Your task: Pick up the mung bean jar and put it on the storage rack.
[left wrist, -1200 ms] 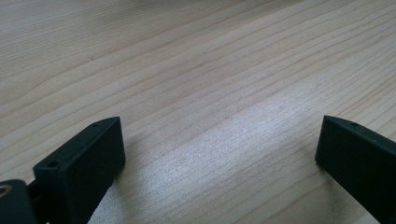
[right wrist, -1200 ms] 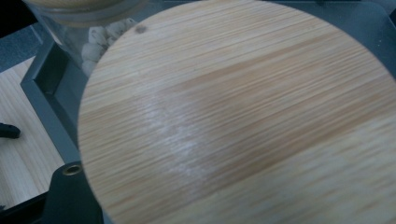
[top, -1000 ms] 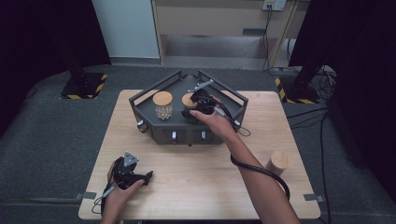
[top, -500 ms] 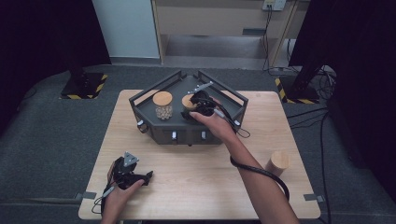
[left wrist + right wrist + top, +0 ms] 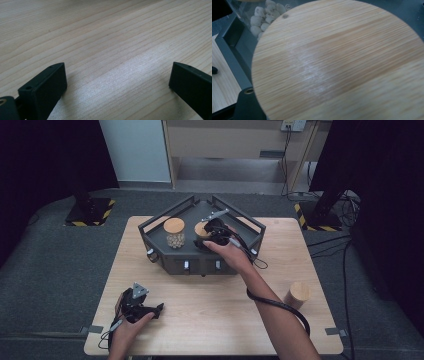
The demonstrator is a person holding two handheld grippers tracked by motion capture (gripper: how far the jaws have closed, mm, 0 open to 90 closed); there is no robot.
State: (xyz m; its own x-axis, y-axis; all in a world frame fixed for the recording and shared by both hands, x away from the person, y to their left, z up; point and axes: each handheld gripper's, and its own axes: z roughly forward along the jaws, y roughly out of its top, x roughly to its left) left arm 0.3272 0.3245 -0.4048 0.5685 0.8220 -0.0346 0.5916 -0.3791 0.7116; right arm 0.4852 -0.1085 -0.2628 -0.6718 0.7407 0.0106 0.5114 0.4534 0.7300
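Jar lid [image 5: 342, 62] sat in the dark tray [image 5: 150, 227], right gripper [image 5: 216, 234] clamped on it, jaws just easing apart.
Two lidded jars stood upright in the tray, a third wooden cylinder [image 5: 297, 294] alone on the table [image 5: 225, 310]; left gripper [image 5: 136, 306] rested there, jaws wide, while the right gripper view revealed pale pellets [image 5: 265, 15].

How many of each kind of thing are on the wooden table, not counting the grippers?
Dark grey metal tray: 1
Clear glass jars with round bamboo lids, both in the tray: 2
Loose light wooden cylinder near the table's right edge: 1
Total: 4
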